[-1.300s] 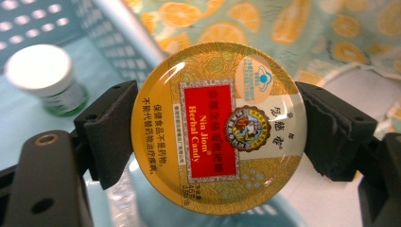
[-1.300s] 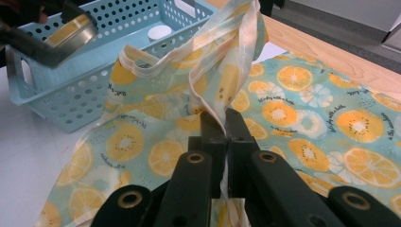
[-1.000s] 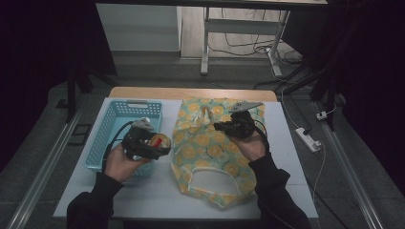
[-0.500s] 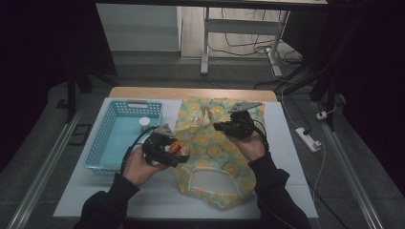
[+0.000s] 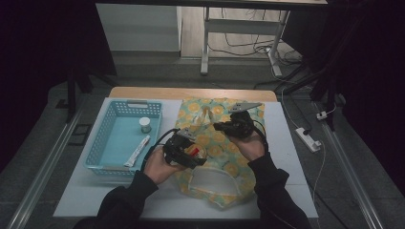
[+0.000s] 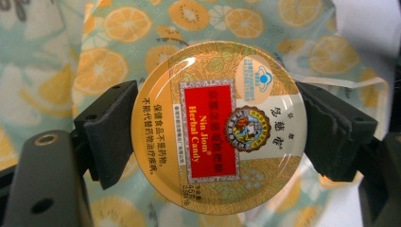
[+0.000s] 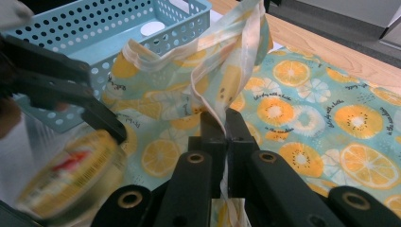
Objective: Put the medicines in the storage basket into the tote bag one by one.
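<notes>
Left gripper (image 5: pixel 191 153) jaws spread wide; right gripper (image 7: pixel 226 126) jaws pinched together.

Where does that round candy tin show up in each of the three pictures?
High view: the candy tin sits at centre, in the left gripper, over the fruit-print bag.
Left gripper view: the tin is at the middle, clamped between both jaws.
Right gripper view: the tin is blurred at lower left.
Shared landmark: the bag, beside the blue basket.
</notes>
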`<state>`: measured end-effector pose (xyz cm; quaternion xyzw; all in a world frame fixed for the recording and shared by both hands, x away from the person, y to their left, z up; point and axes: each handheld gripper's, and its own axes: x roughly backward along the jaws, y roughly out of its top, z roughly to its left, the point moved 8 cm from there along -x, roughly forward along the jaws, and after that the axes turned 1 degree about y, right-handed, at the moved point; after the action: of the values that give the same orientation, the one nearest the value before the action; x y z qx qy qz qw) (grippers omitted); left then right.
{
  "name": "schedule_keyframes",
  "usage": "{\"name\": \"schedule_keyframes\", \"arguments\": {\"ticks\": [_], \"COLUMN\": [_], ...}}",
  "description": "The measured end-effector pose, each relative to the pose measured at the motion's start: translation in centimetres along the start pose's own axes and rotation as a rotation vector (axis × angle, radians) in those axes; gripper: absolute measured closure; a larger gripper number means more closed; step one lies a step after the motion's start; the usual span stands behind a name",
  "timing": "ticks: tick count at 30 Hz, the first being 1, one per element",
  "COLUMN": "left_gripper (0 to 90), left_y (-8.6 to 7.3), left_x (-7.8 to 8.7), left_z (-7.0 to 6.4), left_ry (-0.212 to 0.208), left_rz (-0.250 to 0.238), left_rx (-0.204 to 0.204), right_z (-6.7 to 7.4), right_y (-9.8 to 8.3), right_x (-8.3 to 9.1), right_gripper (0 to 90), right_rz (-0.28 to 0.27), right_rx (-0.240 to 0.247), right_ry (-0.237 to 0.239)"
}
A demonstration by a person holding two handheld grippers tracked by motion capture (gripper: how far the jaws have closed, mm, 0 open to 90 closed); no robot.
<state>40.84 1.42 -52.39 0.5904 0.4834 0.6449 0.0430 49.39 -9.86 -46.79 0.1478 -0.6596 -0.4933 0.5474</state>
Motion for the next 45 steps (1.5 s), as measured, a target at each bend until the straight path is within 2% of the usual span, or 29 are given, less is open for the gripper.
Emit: {"name": "schedule_keyframes", "arguments": {"ticks": [4, 12, 24, 27, 31, 39, 45], "left_gripper": [20.0, 20.0, 20.0, 20.0, 20.0, 19.9, 19.1], "left_y": [0.7, 1.8, 1.8, 1.6, 1.7, 1.7, 1.5], "left_x": [-1.3, -3.6, -6.1, -6.8, -7.5, -8.7, -9.2], "left_z": [0.1, 1.1, 3.5, 4.2, 4.7, 5.3, 5.4], "left_ry": [-0.008, 0.015, 0.077, 0.094, 0.116, 0.129, 0.145], "left_rz": [-0.004, -0.014, -0.003, 0.004, 0.005, 0.014, 0.020], "left_rx": [-0.001, -0.005, 0.031, 0.029, 0.026, 0.046, 0.041], "right_z": [0.0, 0.0, 0.0, -0.1, -0.1, -0.3, -0.3], "right_y": [0.0, 0.1, 0.0, -0.1, -0.2, -0.5, -0.6], "right_x": [-0.1, 0.0, -0.2, -0.3, -0.5, -0.7, -0.8], "right_gripper": [89.9, 89.9, 89.9, 89.9, 89.9, 89.9, 89.8], "right_rz": [-0.001, -0.005, 0.002, 0.003, 0.006, 0.015, 0.020], "right_rx": [0.002, 0.002, -0.001, 0.002, 0.002, 0.001, 0.005], "right_ry": [0.000, -0.003, -0.005, -0.008, -0.009, -0.017, -0.022]}}
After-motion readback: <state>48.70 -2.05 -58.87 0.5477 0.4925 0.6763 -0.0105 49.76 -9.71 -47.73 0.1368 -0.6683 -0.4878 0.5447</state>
